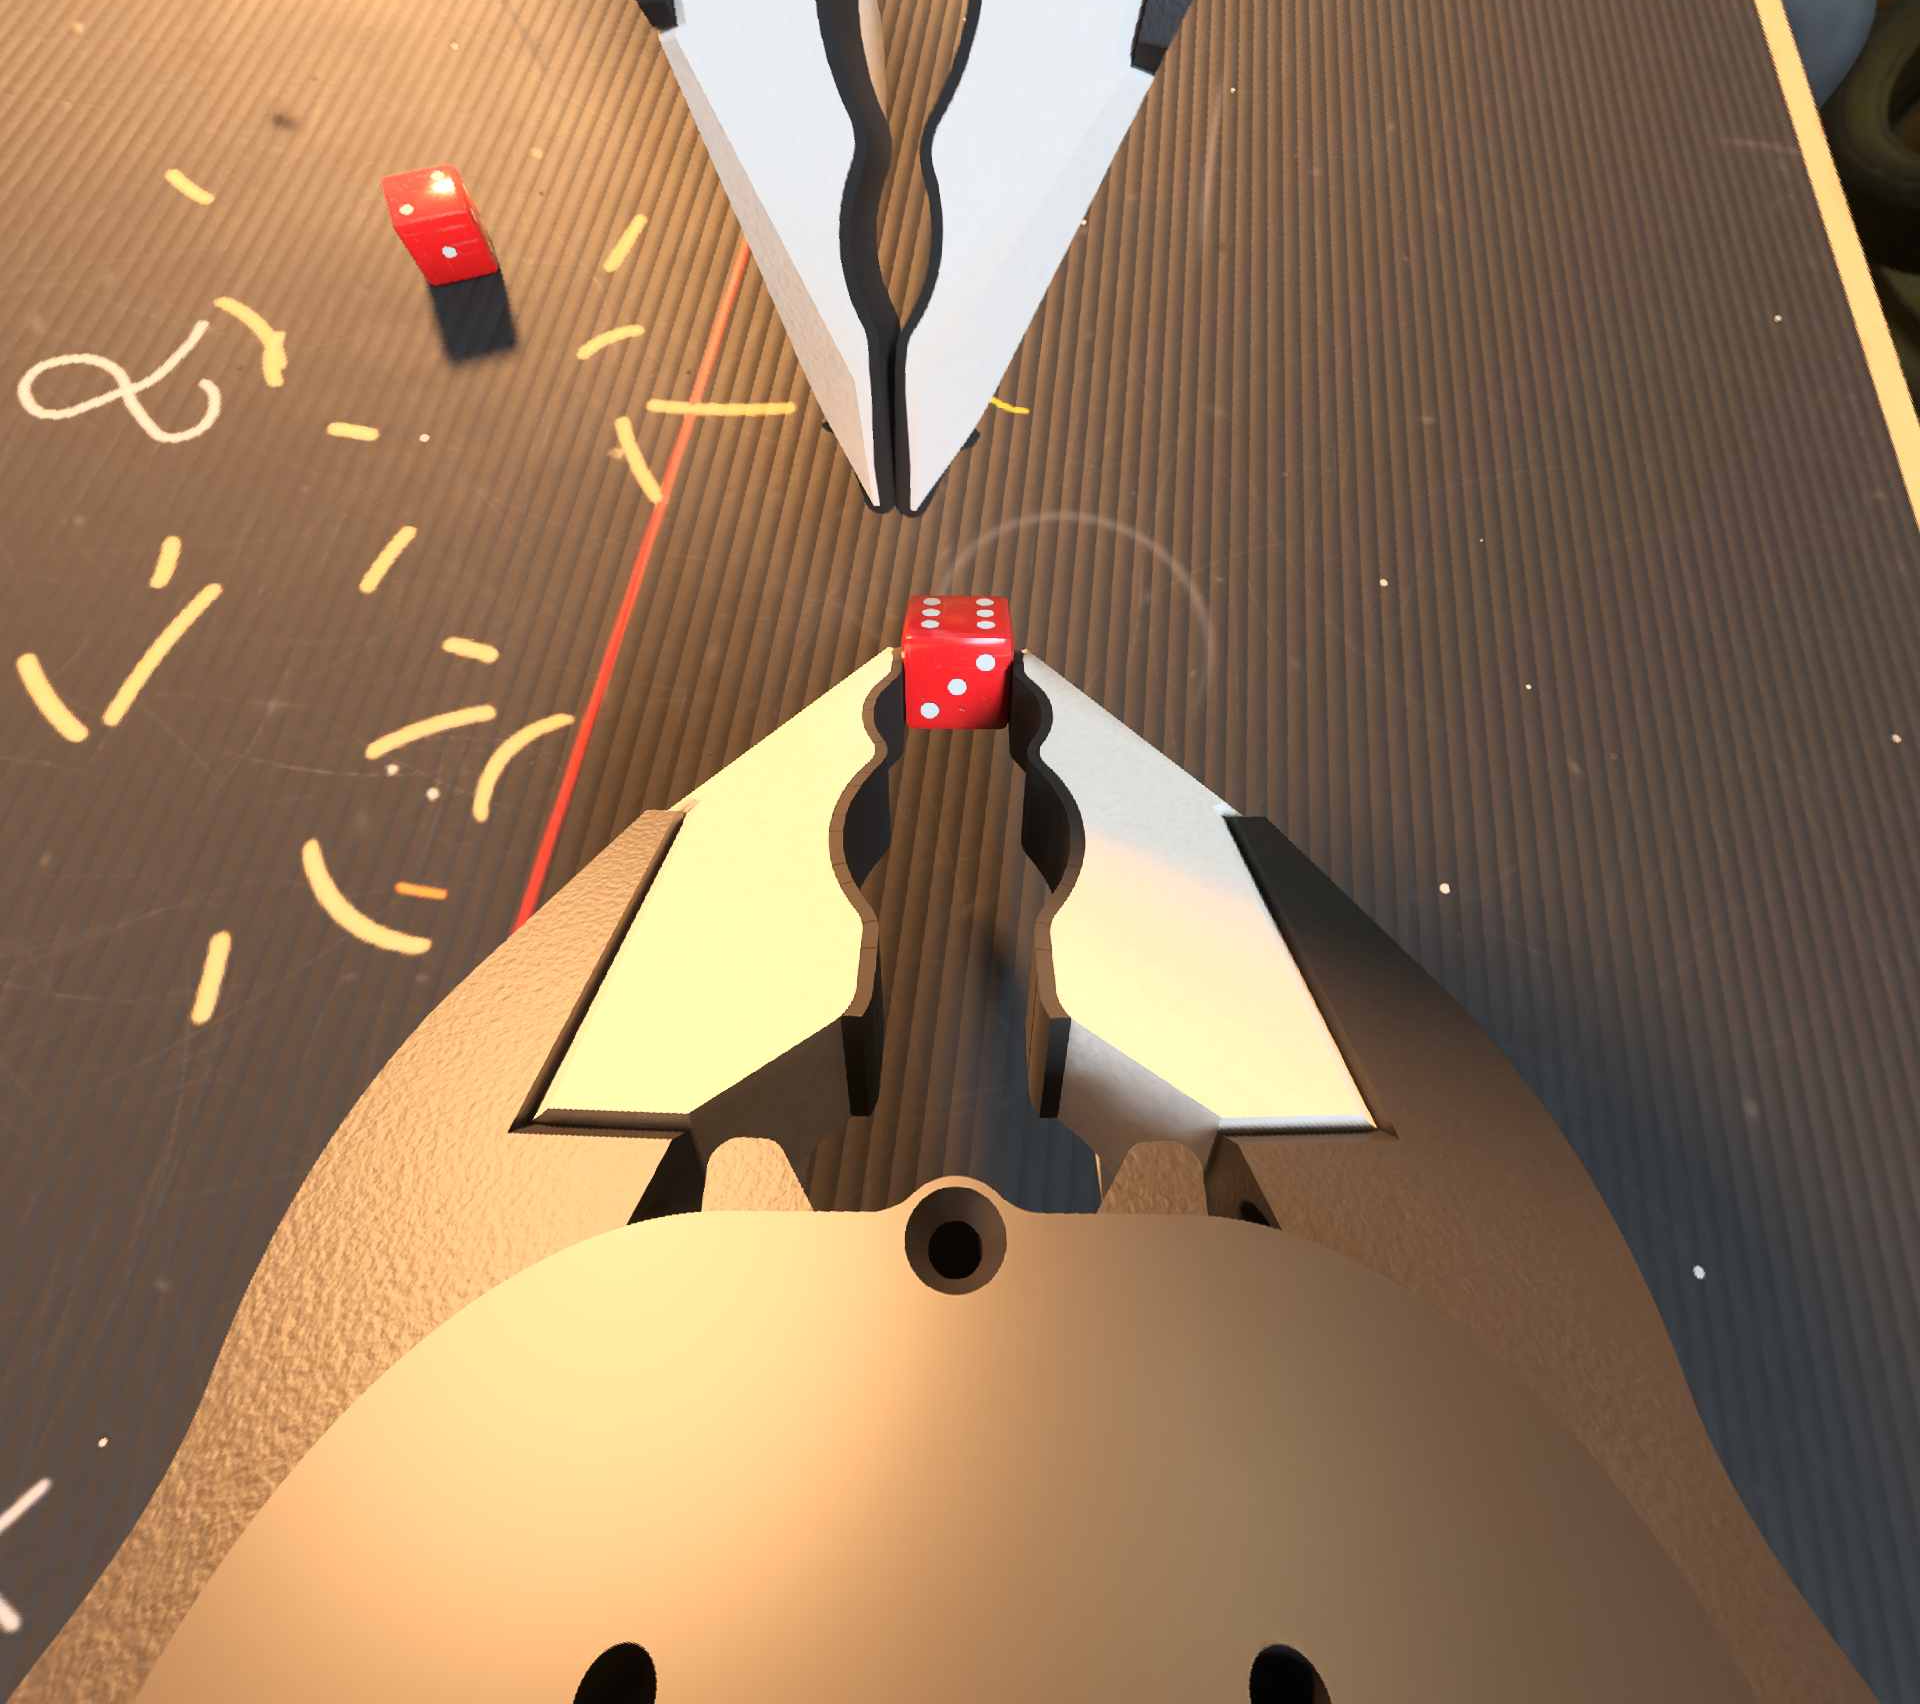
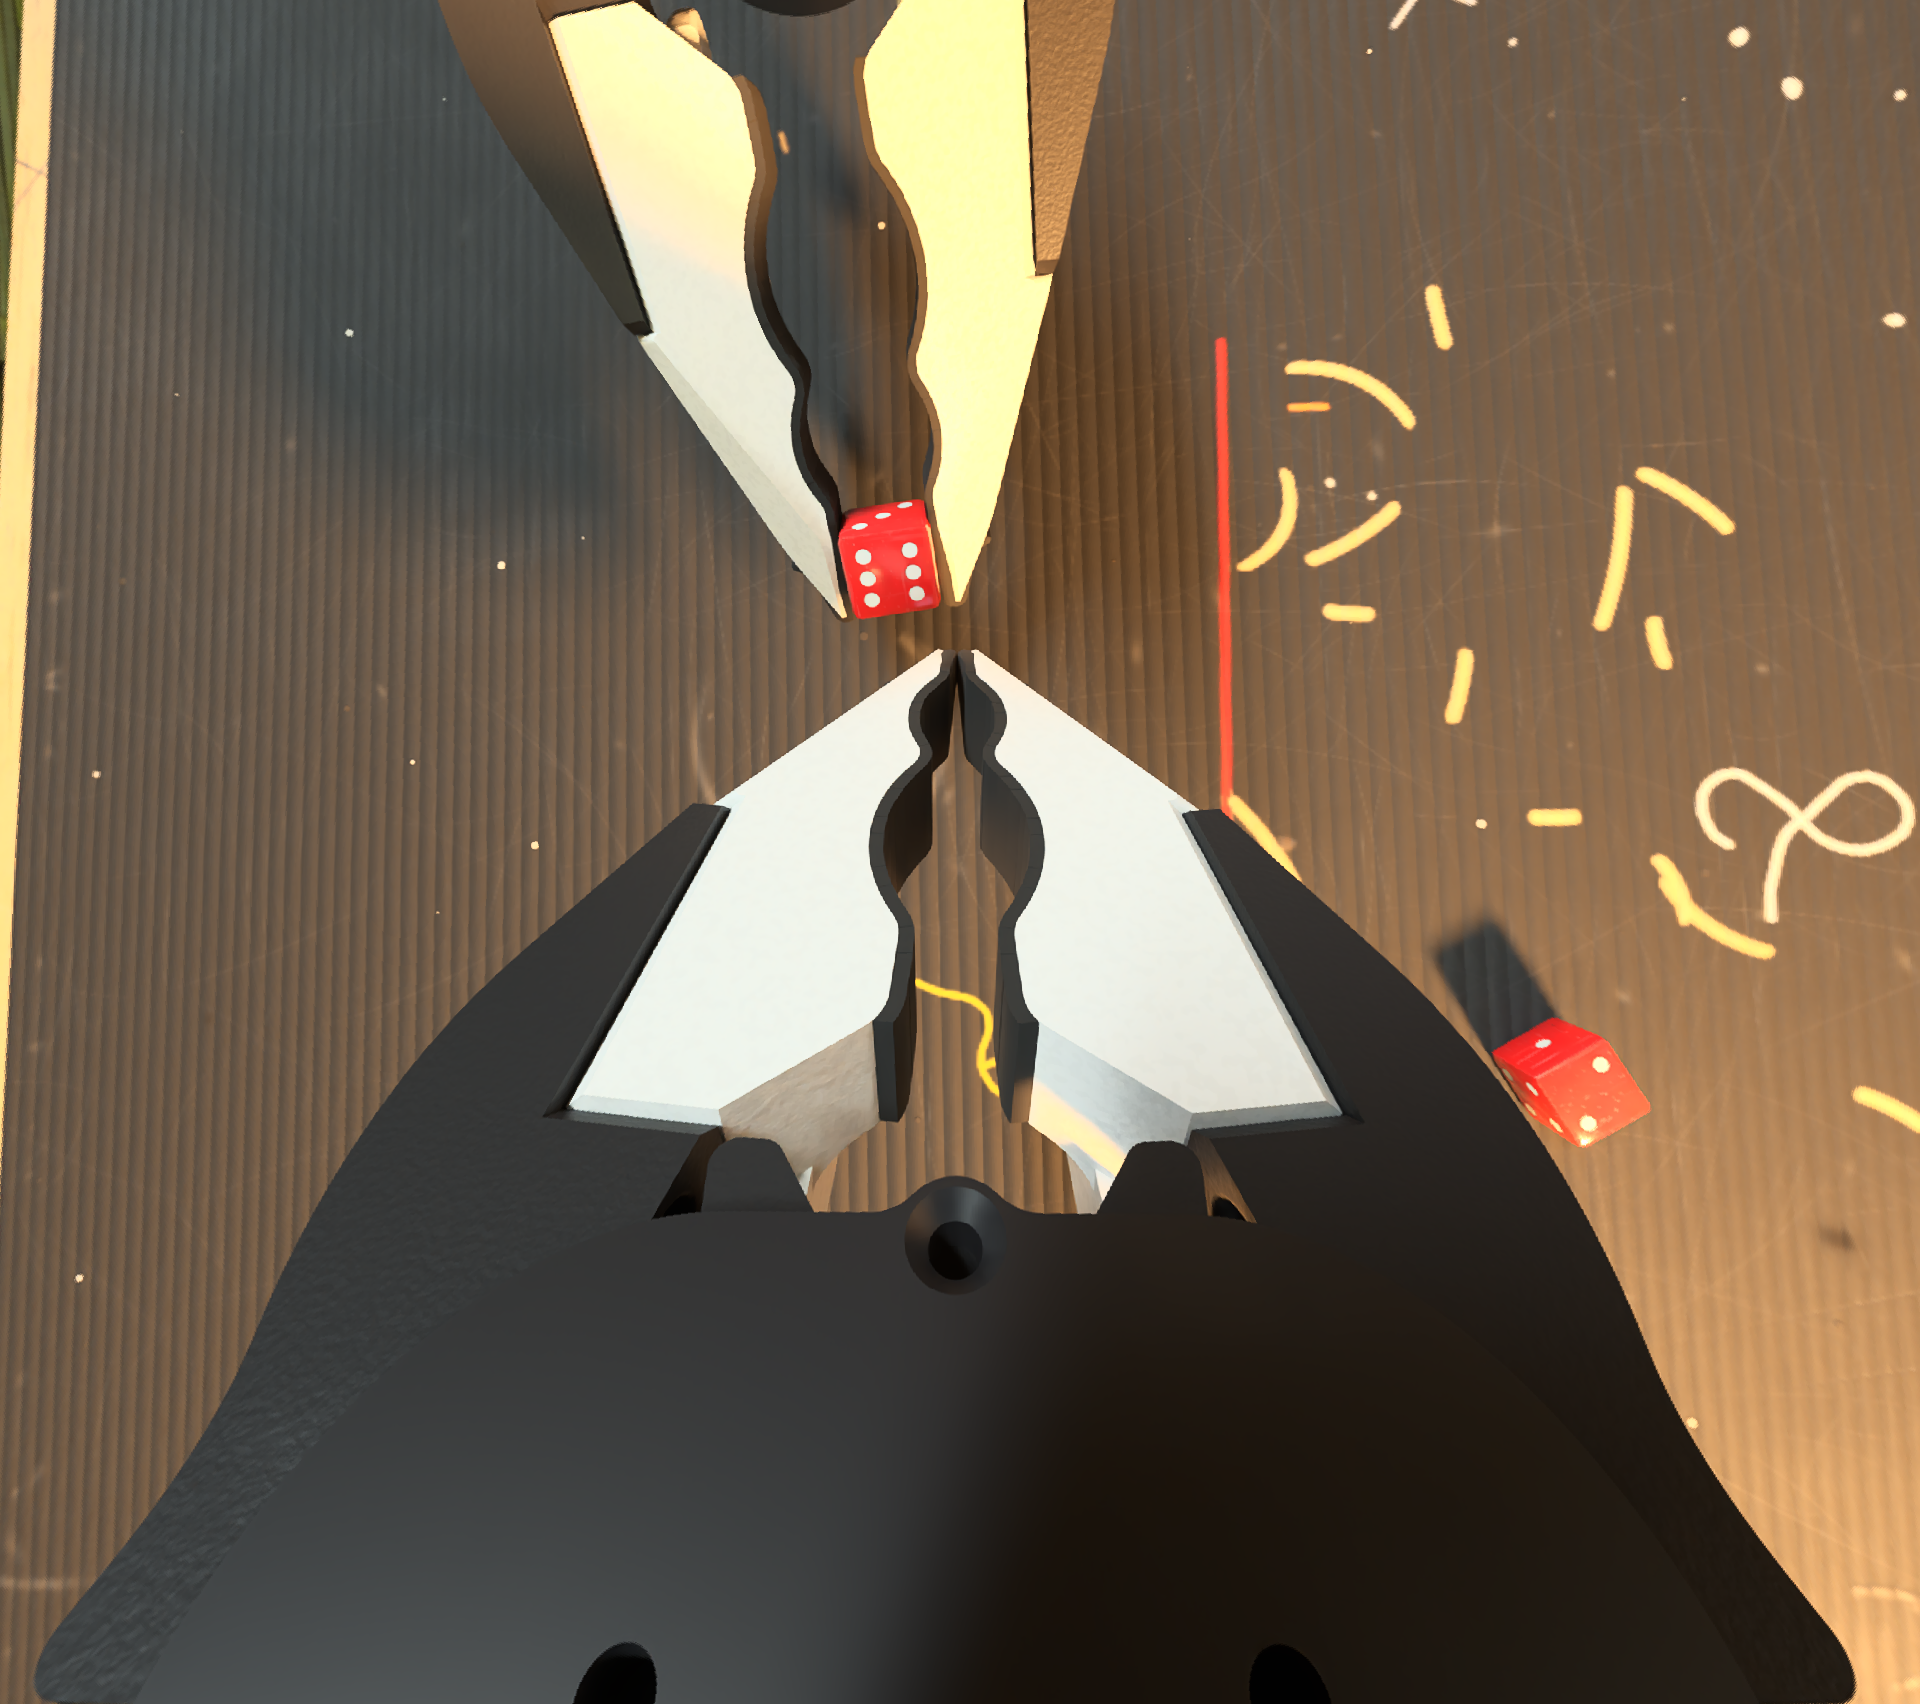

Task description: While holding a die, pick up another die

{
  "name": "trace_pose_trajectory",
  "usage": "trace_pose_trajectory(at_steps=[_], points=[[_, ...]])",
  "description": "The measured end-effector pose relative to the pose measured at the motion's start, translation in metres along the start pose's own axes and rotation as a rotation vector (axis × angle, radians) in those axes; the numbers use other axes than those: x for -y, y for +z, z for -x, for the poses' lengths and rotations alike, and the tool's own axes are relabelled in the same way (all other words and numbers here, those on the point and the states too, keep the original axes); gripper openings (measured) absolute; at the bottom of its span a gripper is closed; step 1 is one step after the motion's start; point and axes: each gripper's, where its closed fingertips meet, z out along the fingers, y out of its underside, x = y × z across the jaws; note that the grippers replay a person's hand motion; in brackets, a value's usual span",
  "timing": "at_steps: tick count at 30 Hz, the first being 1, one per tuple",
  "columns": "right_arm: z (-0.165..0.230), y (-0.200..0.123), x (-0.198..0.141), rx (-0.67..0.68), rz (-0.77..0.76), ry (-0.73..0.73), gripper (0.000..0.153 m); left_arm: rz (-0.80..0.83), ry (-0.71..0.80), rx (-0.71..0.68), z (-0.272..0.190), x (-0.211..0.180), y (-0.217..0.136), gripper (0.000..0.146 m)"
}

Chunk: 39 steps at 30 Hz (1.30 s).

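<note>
My left gripper (image 1: 957,667), with a tan body, is shut on a red die (image 1: 956,663) held between its fingertips. It also shows in the right wrist view (image 2: 900,605), holding that die (image 2: 888,558). My right gripper (image 2: 957,655), with a black body, is shut and empty, tip to tip with the left one; in the left wrist view it (image 1: 896,506) points toward me just beyond the held die. A second red die (image 1: 440,222) lies on the dark ribbed table to the far left, and shows at the right in the right wrist view (image 2: 1571,1081).
The dark ribbed table top (image 1: 1455,511) carries yellow and white chalk marks (image 1: 125,397) and a thin red line (image 1: 634,574). Its pale edge (image 1: 1797,96) runs along the right in the left wrist view and along the left (image 2: 26,511) in the right wrist view.
</note>
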Motion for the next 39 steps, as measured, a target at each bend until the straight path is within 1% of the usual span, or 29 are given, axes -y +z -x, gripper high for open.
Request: trace_pose_trajectory(at_steps=[5, 7, 9, 11, 13, 14, 16, 17, 18, 19, 20, 23, 25, 26, 29, 32, 35, 39], points=[[0.001, 0.004, 0.001, -0.01, 0.014, 0.006, 0.0, -0.005, -0.002, -0.002, -0.001, 0.001, -0.002, 0.019], [-0.006, 0.001, 0.001, -0.05, 0.022, 0.01, 0.0, 0.007, 0.007, 0.007, -0.001, 0.0, -0.003, 0.019], [-0.02, -0.011, 0.003, -0.12, 0.032, 0.029, 0.0, 0.006, 0.003, 0.007, -0.002, -0.001, -0.004, 0.019], [-0.041, -0.03, 0.002, -0.236, 0.061, 0.08, 0.0, -0.007, -0.013, 0.024, -0.004, -0.003, -0.009, 0.019], [-0.062, -0.054, -0.004, -0.352, 0.109, 0.124, 0.007, -0.05, -0.041, 0.05, -0.005, -0.003, -0.017, 0.019], [-0.072, -0.066, -0.006, -0.418, 0.131, 0.147, 0.009, -0.081, -0.055, 0.085, -0.002, -0.002, -0.022, 0.019], [-0.086, -0.086, -0.008, -0.49, 0.126, 0.184, 0.013, -0.145, -0.076, 0.14, 0.003, 0.001, -0.031, 0.019], [-0.09, -0.091, -0.009, -0.492, 0.118, 0.221, 0.016, -0.187, -0.081, 0.157, 0.006, 0.004, -0.035, 0.019], [-0.092, -0.093, -0.013, -0.472, 0.132, 0.266, 0.022, -0.242, -0.084, 0.165, 0.008, 0.009, -0.039, 0.019], [-0.094, -0.092, -0.019, -0.443, 0.172, 0.291, 0.031, -0.299, -0.092, 0.157, 0.009, 0.014, -0.042, 0.019], [-0.098, -0.092, -0.026, -0.44, 0.221, 0.278, 0.036, -0.346, -0.101, 0.144, 0.01, 0.019, -0.046, 0.019], [-0.107, -0.085, -0.045, -0.445, 0.362, 0.137, 0.037, -0.524, -0.117, 0.125, 0.011, 0.036, -0.065, 0.019], [-0.108, -0.075, -0.054, -0.389, 0.431, 0.035, 0.036, -0.628, -0.131, 0.079, 0.008, 0.044, -0.075, 0.019], [-0.11, -0.069, -0.057, -0.369, 0.449, -0.012, 0.035, -0.656, -0.138, 0.066, 0.008, 0.047, -0.079, 0.019], [-0.117, -0.054, -0.074, -0.319, 0.563, -0.089, 0.034, -0.694, -0.115, 0.042, 0.004, 0.05, -0.08, 0.019], [-0.127, -0.047, -0.091, -0.282, 0.67, -0.141, 0.034, -0.676, -0.083, 0.037, 0.0, 0.05, -0.076, 0.019], [-0.134, -0.042, -0.096, -0.251, 0.665, -0.139, 0.034, -0.646, -0.049, 0.032, -0.005, 0.049, -0.071, 0.019], [-0.135, -0.036, -0.089, -0.21, 0.619, -0.157, 0.03, -0.61, -0.015, 0.029, -0.01, 0.048, -0.065, 0.019]])
